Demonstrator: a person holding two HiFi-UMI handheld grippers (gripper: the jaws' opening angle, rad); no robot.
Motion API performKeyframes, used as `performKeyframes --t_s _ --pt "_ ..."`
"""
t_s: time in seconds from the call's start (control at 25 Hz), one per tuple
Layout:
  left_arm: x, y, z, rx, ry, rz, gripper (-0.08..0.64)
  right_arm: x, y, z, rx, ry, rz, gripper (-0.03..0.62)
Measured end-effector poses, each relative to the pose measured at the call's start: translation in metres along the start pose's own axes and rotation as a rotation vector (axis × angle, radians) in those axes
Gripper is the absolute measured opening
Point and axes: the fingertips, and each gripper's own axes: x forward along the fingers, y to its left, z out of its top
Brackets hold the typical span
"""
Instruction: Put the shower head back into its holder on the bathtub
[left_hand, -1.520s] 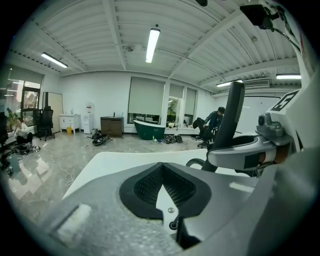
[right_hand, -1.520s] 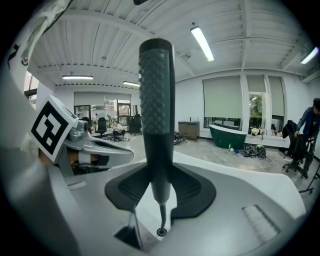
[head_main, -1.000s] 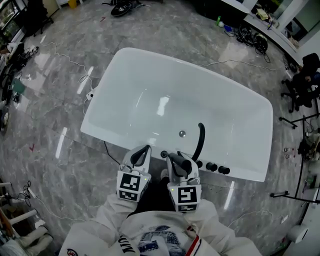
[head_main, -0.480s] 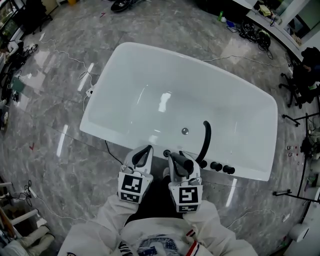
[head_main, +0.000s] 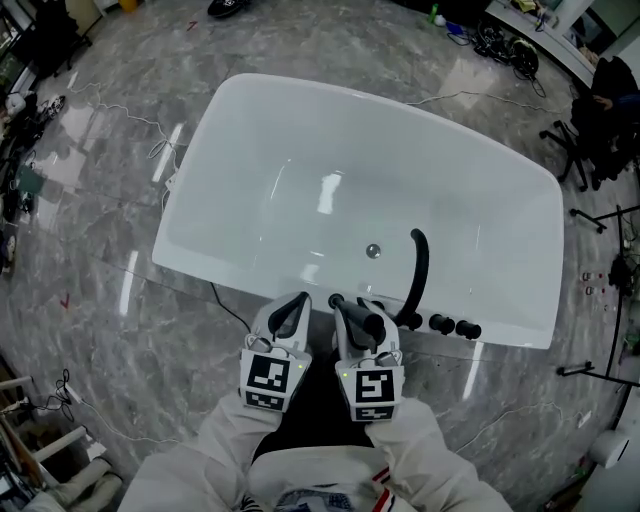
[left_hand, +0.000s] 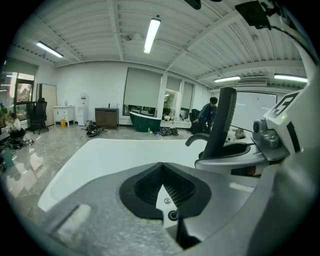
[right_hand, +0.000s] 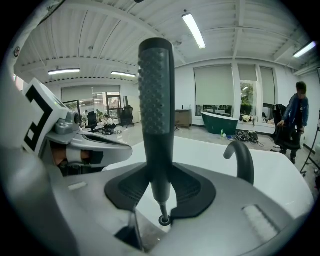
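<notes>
A white bathtub (head_main: 300, 110) lies below me, with a black curved faucet (head_main: 418, 272) and black knobs (head_main: 452, 325) on its near rim. My right gripper (head_main: 350, 310) is shut on the black dimpled shower head handle (right_hand: 156, 100), which stands upright between the pads (right_hand: 125, 187). The same handle (left_hand: 222, 120) shows at the right of the left gripper view. A small dark round fitting (head_main: 336, 300) sits on the rim just ahead of the right gripper. My left gripper (head_main: 297, 303) is beside it over the near rim, jaws shut with nothing in them (left_hand: 161, 167).
The faucet (right_hand: 242, 157) rises right of the held handle. Cables (head_main: 150, 150) trail over the grey marble floor left of the tub and one runs under its near side. A person (right_hand: 297, 117) stands by office chairs at the far right.
Both grippers have sunk a little toward the tub's near rim. The right one keeps its hold on the shower head handle.
</notes>
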Motion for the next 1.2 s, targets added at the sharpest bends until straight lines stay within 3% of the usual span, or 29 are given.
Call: performKeyframes --t_s 1.2 --pt "0.029 0.009 -0.083 -0.097 0.037 0.014 0.000 0.041 0.005 -0.077 -0.035 0.070 0.003 0.138"
